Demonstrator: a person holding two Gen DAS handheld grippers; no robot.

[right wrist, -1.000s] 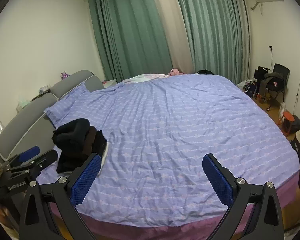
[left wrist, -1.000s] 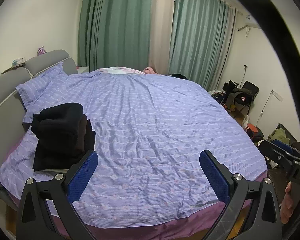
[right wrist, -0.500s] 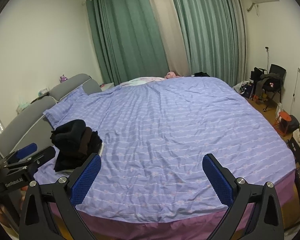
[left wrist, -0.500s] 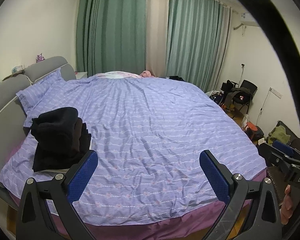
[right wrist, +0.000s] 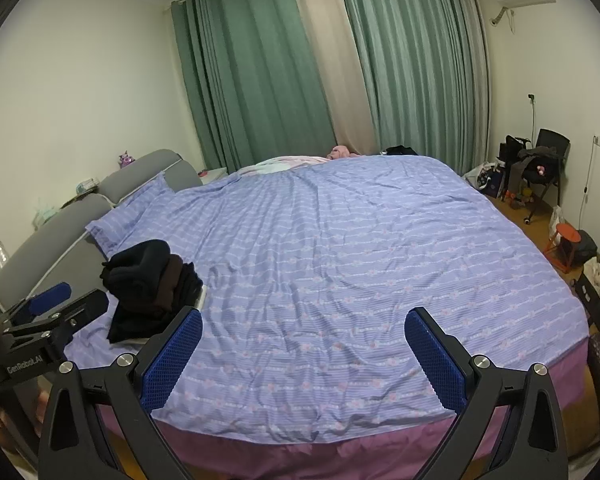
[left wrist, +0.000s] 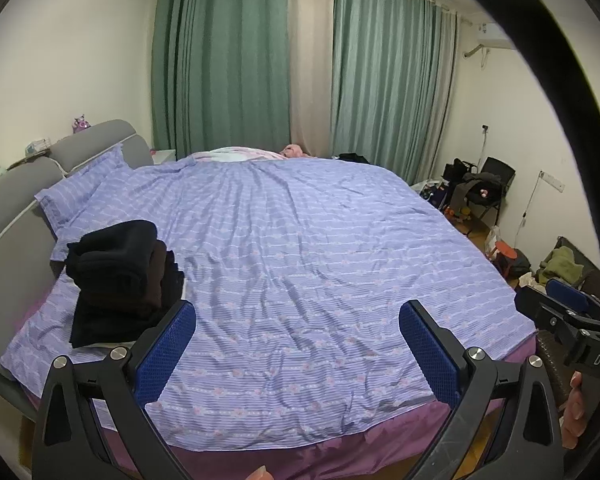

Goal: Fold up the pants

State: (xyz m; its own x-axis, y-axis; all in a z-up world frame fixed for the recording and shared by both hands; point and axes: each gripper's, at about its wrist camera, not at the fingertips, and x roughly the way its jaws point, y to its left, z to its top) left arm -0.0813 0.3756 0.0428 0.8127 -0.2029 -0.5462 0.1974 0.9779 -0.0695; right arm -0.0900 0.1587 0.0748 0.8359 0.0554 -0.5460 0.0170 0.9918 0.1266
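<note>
A stack of folded dark pants [left wrist: 120, 276] lies on the left side of the bed, near the headboard; it also shows in the right wrist view [right wrist: 152, 284]. My left gripper [left wrist: 296, 344] is open and empty, held off the bed's near edge, right of the stack. My right gripper [right wrist: 304, 348] is open and empty, held off the same edge. The left gripper shows at the left edge of the right wrist view [right wrist: 56, 308], and the right gripper at the right edge of the left wrist view [left wrist: 556, 304].
The bed is covered by a purple striped duvet [left wrist: 300, 248] with a pillow [left wrist: 80, 192] by the grey headboard [left wrist: 16, 200]. Green curtains [left wrist: 228, 60] hang behind. A chair with clothes [left wrist: 484, 188], a red stool [right wrist: 564, 240] and bags stand at the right.
Both grippers have drawn back and tilted up a little, so the bed sits lower and farther in both views. The stack of pants has not moved. Both stay open.
</note>
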